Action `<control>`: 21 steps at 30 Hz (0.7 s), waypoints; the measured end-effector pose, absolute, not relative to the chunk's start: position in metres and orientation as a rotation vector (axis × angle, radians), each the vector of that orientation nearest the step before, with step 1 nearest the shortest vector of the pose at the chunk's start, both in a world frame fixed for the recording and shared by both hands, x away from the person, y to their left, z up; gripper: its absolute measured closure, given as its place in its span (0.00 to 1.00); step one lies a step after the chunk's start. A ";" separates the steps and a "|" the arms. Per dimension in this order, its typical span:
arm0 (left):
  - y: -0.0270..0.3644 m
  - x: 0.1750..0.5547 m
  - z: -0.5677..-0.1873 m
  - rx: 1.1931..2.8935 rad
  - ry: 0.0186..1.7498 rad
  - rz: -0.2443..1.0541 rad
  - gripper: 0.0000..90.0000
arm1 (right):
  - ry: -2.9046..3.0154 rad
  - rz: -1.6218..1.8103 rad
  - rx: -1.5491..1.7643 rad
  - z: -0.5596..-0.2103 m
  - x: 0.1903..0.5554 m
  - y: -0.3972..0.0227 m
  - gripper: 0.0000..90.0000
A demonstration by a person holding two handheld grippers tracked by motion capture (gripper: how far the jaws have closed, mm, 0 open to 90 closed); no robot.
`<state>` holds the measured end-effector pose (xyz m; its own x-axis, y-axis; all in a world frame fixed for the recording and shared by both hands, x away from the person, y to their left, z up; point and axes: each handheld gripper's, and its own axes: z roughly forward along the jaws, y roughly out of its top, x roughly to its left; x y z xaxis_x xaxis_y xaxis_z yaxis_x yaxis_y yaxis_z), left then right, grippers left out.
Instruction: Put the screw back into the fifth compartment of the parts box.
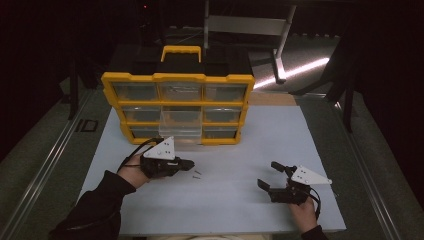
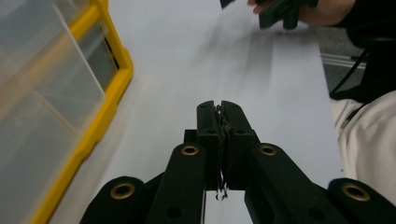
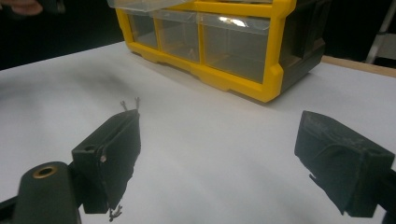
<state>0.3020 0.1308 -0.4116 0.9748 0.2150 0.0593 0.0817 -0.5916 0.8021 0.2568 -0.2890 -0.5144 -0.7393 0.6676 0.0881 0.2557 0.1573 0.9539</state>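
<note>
the left tool (image 1: 187, 163) is clamped shut on a small screw (image 2: 221, 122), gripped upright between its pads. the pulled-out clear drawer (image 1: 180, 131) of the yellow organizer (image 1: 178, 78) lies just ahead of it, slightly left. the right tool (image 1: 266, 175), jaws wide and empty, rests well apart on the surface (image 1: 235, 210), so the left is nearer.

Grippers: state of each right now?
Left gripper: shut on a small dark screw.
Right gripper: open, holding nothing.
</note>
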 end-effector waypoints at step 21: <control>0.146 0.337 -0.340 2.108 0.281 0.338 0.99 | 2.078 1.621 0.887 -0.515 0.257 -0.289 0.16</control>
